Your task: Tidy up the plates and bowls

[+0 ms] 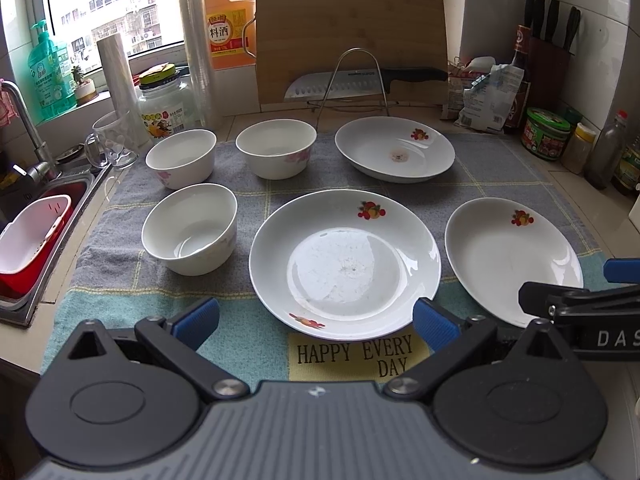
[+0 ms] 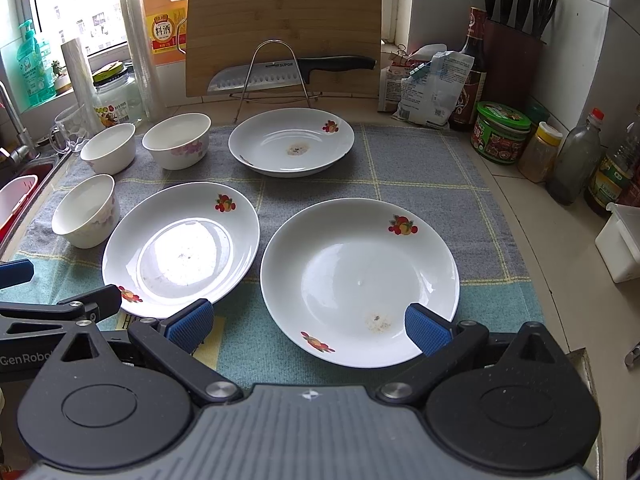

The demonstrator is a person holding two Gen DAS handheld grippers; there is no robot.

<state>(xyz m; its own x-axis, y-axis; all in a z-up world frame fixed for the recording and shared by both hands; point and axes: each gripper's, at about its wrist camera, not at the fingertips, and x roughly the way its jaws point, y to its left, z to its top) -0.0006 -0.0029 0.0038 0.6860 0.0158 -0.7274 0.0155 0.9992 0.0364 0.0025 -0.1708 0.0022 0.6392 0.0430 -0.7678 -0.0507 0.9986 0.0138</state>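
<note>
Three white plates with fruit prints lie on a checked cloth: a middle plate (image 1: 345, 264) (image 2: 181, 249), a right plate (image 1: 513, 258) (image 2: 359, 282) and a far plate (image 1: 394, 149) (image 2: 291, 141). Three white bowls stand to the left: a near bowl (image 1: 189, 228) (image 2: 85, 210), a far-left bowl (image 1: 181, 158) (image 2: 108, 153) and a flowered bowl (image 1: 276, 148) (image 2: 177, 145). My left gripper (image 1: 316, 322) is open, just short of the middle plate's near rim. My right gripper (image 2: 308, 322) is open, with its fingers either side of the right plate's near edge, holding nothing.
A cutting board (image 1: 351, 38), a knife on a wire rack (image 1: 352, 80) and bottles stand at the back. A sink with a red basket (image 1: 34, 236) is on the left. Jars and sauce bottles (image 2: 568, 156) and a white box (image 2: 622, 240) line the right side.
</note>
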